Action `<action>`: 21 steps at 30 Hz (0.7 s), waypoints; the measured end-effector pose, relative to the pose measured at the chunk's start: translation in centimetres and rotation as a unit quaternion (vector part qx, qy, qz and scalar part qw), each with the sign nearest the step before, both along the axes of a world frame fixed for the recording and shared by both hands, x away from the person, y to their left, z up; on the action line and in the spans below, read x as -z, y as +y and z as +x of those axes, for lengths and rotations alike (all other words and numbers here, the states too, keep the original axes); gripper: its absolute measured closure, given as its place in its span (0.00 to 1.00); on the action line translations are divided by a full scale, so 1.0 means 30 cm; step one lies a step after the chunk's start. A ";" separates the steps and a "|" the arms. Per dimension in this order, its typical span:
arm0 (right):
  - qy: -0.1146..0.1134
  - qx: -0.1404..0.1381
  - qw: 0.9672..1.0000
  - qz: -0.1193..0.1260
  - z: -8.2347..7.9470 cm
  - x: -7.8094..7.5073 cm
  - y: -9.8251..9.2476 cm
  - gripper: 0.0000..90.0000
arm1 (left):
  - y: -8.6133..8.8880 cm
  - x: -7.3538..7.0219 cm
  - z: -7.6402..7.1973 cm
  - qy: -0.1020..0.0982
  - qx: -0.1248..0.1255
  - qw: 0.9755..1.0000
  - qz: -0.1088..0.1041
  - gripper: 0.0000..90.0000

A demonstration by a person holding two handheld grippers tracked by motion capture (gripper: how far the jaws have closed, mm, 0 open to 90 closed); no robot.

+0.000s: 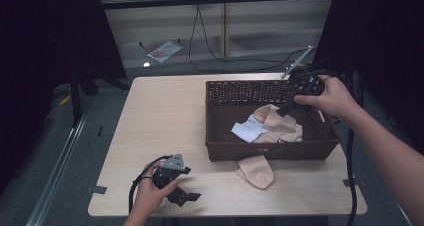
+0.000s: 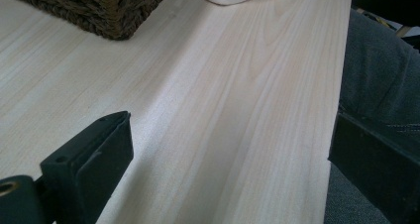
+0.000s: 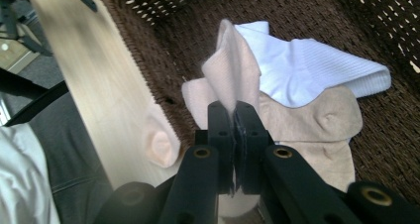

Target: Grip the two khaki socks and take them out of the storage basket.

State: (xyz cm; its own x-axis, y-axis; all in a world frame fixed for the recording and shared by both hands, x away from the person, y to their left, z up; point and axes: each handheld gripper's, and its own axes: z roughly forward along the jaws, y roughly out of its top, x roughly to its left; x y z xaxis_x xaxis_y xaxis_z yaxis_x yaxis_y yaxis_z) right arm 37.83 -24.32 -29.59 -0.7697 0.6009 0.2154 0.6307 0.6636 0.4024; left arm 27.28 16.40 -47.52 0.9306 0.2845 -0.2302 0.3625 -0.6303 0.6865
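A pale wooden table (image 1: pixel 165 116) seen from above, with a dark wicker basket (image 1: pixel 222 151) sitting toward its 3 o'clock side. The right gripper (image 1: pixel 284 110), held in a hand coming in from 3 o'clock, reaches down into the basket. In the right gripper view its two black jaws are pressed together on a fold of a peach sock (image 3: pixel 233 75), which stands up in a peak above them. That sock drapes over the basket's near rim, and its toe end lies on the table at about 5 o'clock of the basket, touching the wall. Inside the basket, a white sock (image 3: pixel 307 68) lies just behind the pinched one, at about 1 o'clock from the jaws, and a tan sock (image 3: pixel 317 122) lies under both, at about 3 o'clock. The left gripper (image 1: pixel 186 196) rests on the table near its front edge, at about 7 o'clock from the basket and well apart from it. In the left gripper view its jaws stand wide apart with only bare wood between them, and the basket's corner shows at 11 o'clock.
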 end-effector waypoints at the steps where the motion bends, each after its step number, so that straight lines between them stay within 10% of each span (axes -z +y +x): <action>1: -0.001 -0.001 1.000 0.001 -0.003 -0.007 -0.002 0.97 | 0.001 -0.002 0.000 -0.001 0.000 1.000 0.004 0.03; 21: 0.002 -0.040 0.999 0.026 -0.084 -0.084 -0.003 0.97 | -0.004 0.001 -0.002 -0.001 -0.002 1.000 0.001 0.03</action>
State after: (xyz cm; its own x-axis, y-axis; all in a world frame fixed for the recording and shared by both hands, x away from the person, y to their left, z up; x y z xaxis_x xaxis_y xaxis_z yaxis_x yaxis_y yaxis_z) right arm 35.32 -24.40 -27.08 -0.8139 0.5256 0.2476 0.5781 0.6900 0.4356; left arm 27.23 16.29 -47.54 0.9299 0.2884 -0.2281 0.3637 -0.6302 0.6860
